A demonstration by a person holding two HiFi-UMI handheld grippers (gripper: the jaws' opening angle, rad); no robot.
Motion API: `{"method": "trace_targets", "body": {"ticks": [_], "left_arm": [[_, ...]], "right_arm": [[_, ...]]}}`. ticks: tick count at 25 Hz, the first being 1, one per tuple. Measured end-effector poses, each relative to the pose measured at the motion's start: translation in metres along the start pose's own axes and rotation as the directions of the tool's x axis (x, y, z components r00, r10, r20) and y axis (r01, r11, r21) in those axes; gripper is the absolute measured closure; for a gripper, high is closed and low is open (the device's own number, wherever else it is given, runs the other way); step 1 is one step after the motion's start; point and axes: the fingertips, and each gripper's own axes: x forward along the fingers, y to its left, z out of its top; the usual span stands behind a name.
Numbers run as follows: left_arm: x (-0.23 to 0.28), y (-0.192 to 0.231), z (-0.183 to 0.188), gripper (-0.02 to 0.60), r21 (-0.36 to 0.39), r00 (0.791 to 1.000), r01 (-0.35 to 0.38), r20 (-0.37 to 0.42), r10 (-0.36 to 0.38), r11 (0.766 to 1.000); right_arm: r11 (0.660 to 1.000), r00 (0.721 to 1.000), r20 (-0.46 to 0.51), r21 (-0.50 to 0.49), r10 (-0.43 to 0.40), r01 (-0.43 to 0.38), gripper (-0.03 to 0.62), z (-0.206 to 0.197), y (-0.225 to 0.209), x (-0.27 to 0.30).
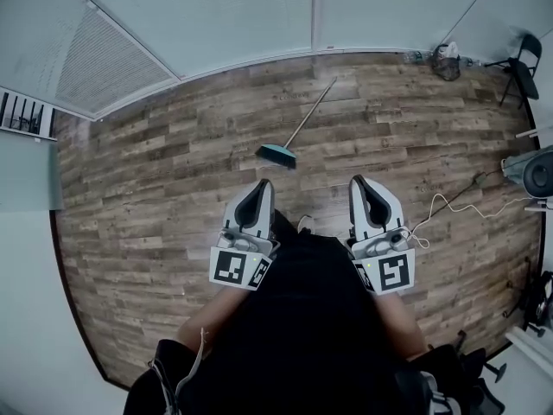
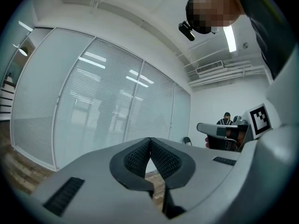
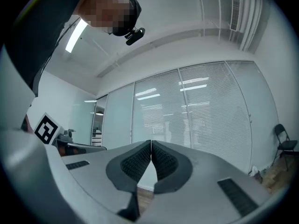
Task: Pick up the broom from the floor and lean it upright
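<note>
A long broom with a thin pale handle and a teal brush head (image 1: 306,121) is seen lying flat on the brown wood-plank floor (image 1: 155,171) at the upper centre of the head view. Its brush end is nearest, and the handle slants away to the upper right toward the frosted glass partition wall (image 1: 216,15). The grey left gripper (image 1: 263,185) and grey right gripper (image 1: 358,181) are held level at lower centre, well apart from the broom. Each is clenched on nothing, its ribbed pads meeting at the tips. The approach is judged to be the step in hand. The jaws should be opened before reaching down. The handle is best taken partway up rather than at the brush, so that it can be tipped upright without swinging.
</note>
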Motion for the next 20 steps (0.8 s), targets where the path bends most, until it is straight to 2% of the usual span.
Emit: {"method": "trace_targets", "body": {"ticks": [4,9,12,20], "left_arm": [[0.003,-0.004,0.010,0.563,0.032,1.000,0.012,0.015,-0.012,0.999],[0.006,0.005,0.000,0.563,-0.012,1.000,-0.019,-0.019,0.019,1.000],[0.010,0.009,-0.002,0.563,-0.026,0.999,-0.025,-0.034,0.024,0.999],[0.037,-0.002,-0.008,0.563,-0.017,0.997,0.053,-0.053,-0.054,0.998]], "right_arm": [[0.999,0.999,-0.010,0.018,-0.049,0.049,0.574,0.002,-0.009,-0.016],[1.000,0.999,0.024,0.001,-0.029,0.029,0.574,0.007,-0.009,-0.014],[0.999,0.999,0.023,-0.004,-0.045,0.045,0.574,0.006,-0.016,-0.015],[0.991,0.991,-0.001,0.007,-0.131,0.131,0.574,0.002,-0.046,-0.009]]}}
